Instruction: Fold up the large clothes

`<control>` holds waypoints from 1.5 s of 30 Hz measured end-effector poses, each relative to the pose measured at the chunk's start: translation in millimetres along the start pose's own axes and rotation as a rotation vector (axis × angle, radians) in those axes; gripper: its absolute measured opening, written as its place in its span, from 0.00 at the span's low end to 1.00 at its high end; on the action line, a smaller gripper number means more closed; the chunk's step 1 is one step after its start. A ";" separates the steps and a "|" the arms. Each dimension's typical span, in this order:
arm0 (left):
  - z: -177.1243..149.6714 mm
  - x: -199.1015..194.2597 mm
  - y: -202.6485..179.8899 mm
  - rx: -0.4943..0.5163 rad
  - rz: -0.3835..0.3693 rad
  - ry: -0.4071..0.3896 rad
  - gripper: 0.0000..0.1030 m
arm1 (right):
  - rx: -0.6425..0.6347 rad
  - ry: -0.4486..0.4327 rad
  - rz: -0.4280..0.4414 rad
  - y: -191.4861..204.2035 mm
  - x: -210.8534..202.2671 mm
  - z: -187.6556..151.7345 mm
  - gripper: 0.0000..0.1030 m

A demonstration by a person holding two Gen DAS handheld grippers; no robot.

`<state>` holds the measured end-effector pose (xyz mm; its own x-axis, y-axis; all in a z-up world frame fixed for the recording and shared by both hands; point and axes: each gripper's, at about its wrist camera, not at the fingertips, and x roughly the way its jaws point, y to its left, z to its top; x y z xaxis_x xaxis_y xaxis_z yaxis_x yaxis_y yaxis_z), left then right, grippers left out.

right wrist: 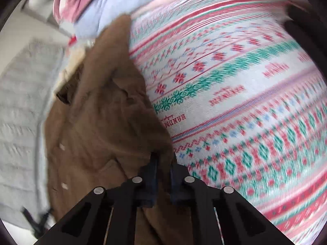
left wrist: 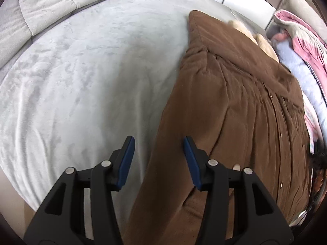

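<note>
A large brown corduroy coat [left wrist: 235, 106] with a cream fleece lining lies along the right side of a pale grey bed cover [left wrist: 81, 77]. My left gripper [left wrist: 159, 159] is open, its blue pads apart above the coat's left edge, holding nothing. In the right wrist view the same coat [right wrist: 102, 112] shows with its buttons and a pocket flap. My right gripper [right wrist: 163, 163] is shut on a fold of the coat's right edge. The right wrist view is motion-blurred.
A white, pink and green patterned blanket [right wrist: 235, 102] lies to the right of the coat. A lilac garment [left wrist: 296, 77] and a pink-trimmed one [left wrist: 302, 36] lie beyond it. A quilted grey duvet [left wrist: 51, 6] is bunched at the bed's far side.
</note>
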<state>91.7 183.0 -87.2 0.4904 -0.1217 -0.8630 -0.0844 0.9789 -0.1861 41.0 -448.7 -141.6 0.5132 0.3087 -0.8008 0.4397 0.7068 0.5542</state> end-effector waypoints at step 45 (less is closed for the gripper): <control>-124.4 -68.3 45.1 -0.057 -0.184 -0.101 0.34 | -0.020 -0.001 0.233 -69.8 -94.8 -149.3 0.55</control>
<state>-53.4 215.0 -95.1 0.5862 -0.2777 -0.7611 -0.0326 0.9306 -0.3647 -148.5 -432.3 -138.2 0.5997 0.4648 -0.6514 0.2944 0.6288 0.7197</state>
